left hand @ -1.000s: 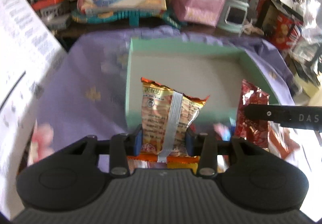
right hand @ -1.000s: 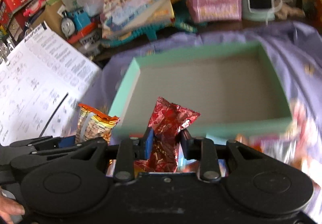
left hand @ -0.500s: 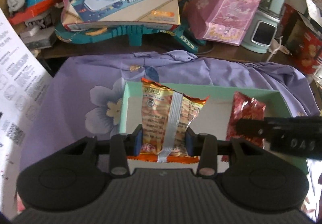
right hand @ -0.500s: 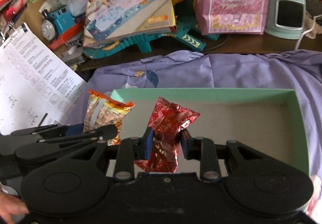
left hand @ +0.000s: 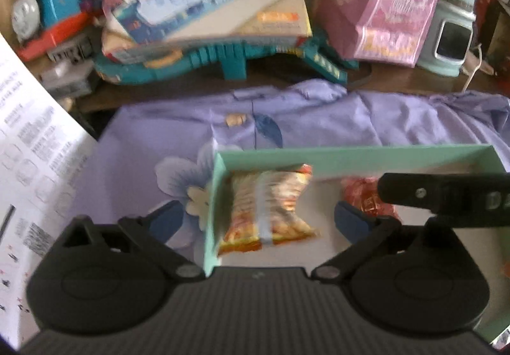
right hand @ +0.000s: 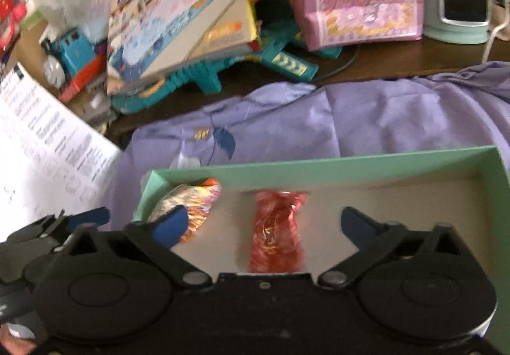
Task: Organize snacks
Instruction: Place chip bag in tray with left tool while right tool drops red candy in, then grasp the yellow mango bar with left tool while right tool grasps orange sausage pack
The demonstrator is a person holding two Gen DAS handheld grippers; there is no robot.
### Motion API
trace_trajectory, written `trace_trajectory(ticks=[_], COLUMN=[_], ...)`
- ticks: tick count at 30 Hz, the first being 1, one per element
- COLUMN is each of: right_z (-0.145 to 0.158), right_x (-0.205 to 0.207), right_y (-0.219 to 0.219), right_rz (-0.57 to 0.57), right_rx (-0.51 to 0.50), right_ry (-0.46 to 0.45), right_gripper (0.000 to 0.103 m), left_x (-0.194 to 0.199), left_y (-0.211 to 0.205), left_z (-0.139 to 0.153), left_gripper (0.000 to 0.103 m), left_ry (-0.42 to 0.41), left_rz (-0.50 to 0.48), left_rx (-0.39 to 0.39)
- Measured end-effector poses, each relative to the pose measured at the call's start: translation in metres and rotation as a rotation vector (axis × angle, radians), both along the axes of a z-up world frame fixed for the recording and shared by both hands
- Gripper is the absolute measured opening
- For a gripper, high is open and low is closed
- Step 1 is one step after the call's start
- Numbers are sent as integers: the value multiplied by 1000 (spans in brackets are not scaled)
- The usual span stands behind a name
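**Both packets let go over the green box**

My left gripper point(left hand: 259, 216) and right gripper point(right hand: 264, 224) were both opening, jaws spread wide, pads clear of the snacks between them. The orange packet point(left hand: 266, 211) sat in the green box point(left hand: 350, 157) at its left end, hard against the left wall; the red packet point(right hand: 277, 227) lay near the middle of the box floor.

My worry was the orange packet: it looked tilted against the wall rather than flat, so I judged it could slump or catch a blue finger point(right hand: 169, 225) as I pulled back and get dragged over the rim onto the purple cloth point(right hand: 382, 119). Motion blur kept me from being sure either had settled.

The red packet's long axis ran 12 to 6 in the right wrist view, its crimped end at 12. The orange packet's ran about the same way in the left view, top at 12.
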State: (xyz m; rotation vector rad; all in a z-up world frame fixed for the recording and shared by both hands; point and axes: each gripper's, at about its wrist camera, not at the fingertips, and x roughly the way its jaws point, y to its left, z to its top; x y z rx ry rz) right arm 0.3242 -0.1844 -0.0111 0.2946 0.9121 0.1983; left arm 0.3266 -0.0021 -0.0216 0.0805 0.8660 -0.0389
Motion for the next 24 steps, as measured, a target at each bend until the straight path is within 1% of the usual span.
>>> trace_trajectory(ticks=[4, 8, 11, 17, 21, 24], right_z=[4, 14, 22, 39, 46, 47], right_x=[-11, -34, -51, -94, -131, -158], right_y=[-7, -12, -14, -14, -13, -10], right_rz=[-22, -28, -30, -23, -11, 10], right_rx=[-4, -37, -39, -45, -54, -96], right_ry=[17, -2, -8, -42, -75, -90], right_gripper=[103, 103, 103, 103, 103, 103], left_x=[-8, -24, -40, -80, -112, -138], left_y=[4, 7, 8, 5, 4, 4], left_z=[9, 15, 16, 21, 22, 18], left_gripper=[103, 103, 103, 103, 103, 103], left_ry=[15, 32, 50, 76, 93, 112], left_rz=[7, 20, 26, 16, -1, -12], left_rx=[-27, -40, -58, -57, -69, -74])
